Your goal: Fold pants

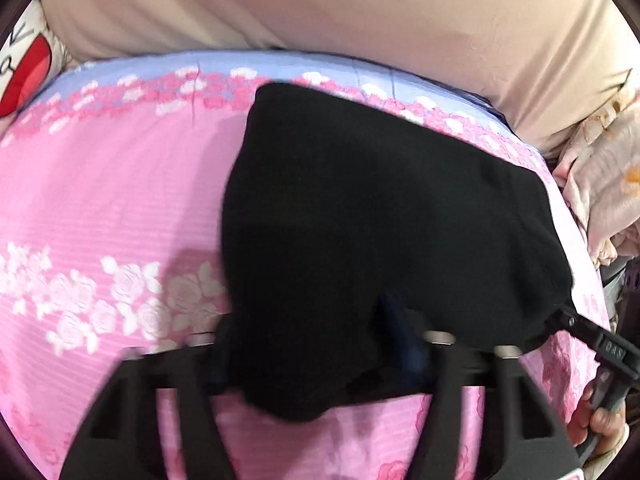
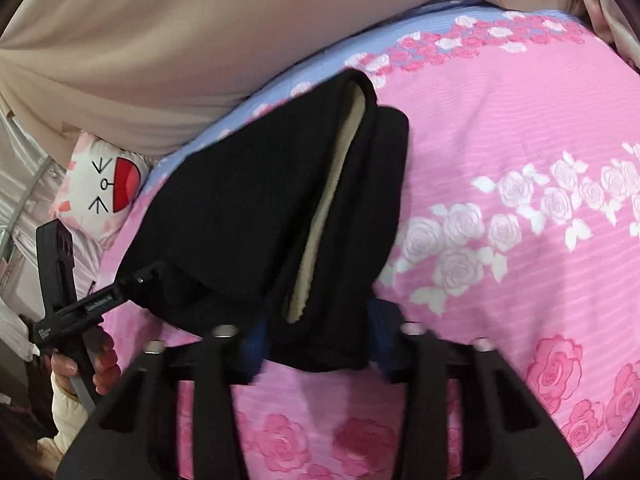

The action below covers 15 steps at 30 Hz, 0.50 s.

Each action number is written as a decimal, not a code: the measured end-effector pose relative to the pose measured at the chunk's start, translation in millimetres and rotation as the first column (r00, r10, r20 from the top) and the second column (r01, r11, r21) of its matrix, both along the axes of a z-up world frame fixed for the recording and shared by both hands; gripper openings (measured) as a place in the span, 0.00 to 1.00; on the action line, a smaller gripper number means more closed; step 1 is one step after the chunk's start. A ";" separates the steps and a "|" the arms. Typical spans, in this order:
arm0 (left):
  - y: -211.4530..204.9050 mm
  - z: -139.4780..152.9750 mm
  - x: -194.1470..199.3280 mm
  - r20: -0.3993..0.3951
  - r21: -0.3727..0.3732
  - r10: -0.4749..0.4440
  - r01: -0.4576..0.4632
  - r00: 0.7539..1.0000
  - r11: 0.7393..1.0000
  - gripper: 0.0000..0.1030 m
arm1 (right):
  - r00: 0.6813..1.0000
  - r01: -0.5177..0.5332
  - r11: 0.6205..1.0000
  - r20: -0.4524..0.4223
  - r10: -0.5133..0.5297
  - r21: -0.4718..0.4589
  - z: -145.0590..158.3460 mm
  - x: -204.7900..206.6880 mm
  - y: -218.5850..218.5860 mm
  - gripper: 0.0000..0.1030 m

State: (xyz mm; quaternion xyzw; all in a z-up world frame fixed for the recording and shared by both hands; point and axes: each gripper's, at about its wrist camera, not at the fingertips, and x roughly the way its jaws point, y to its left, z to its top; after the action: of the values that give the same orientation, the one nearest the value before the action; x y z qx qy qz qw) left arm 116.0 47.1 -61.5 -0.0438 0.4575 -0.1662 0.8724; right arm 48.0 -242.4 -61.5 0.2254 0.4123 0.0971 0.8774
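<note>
The black pants [image 1: 360, 220] are held at their near edge, the left corner pinched in the left tool [image 1: 316, 344] and the right corner in the right tool [image 2: 320, 332], apparently to carry the fold across the pink rose-printed bed cover [image 2: 520, 120], beige bedding [image 1: 320, 4] bunched behind.
</note>
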 end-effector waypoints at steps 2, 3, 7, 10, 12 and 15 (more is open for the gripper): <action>4.9 15.7 -5.7 0.009 -0.036 -0.016 0.016 1.000 0.999 0.20 | 0.999 -0.006 1.000 0.033 0.006 0.018 14.5 -6.2 -0.5 0.27; 6.2 21.4 -8.6 0.006 -0.054 -0.026 0.026 1.000 0.998 0.19 | 0.999 -0.016 1.000 0.046 0.015 0.025 22.4 -9.7 -0.3 0.27; 8.0 40.2 -40.3 -0.025 -0.064 -0.106 0.105 0.994 0.992 0.19 | 0.997 -0.044 0.999 0.059 0.043 0.022 45.3 -36.2 -3.5 0.26; 8.8 27.3 -65.9 -0.070 -0.055 -0.111 0.108 0.991 0.993 0.30 | 0.999 -0.051 0.999 -0.002 0.051 0.014 32.3 -57.1 -12.2 0.33; 6.0 10.8 -74.8 -0.098 0.014 -0.085 0.087 0.992 0.996 0.42 | 0.996 -0.029 1.000 -0.082 0.028 -0.006 5.3 -66.2 -21.3 0.47; 18.0 15.5 -89.7 -0.081 0.048 -0.042 0.046 0.996 0.998 0.49 | 0.997 0.040 0.997 -0.066 -0.035 0.069 4.7 -87.2 -44.2 0.53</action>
State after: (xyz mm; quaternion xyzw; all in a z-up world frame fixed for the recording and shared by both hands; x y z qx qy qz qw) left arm 26.3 65.1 -46.0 -0.0186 0.4969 -0.1719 0.8504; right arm -39.2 -286.6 -56.8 0.2669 0.4327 0.0875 0.8567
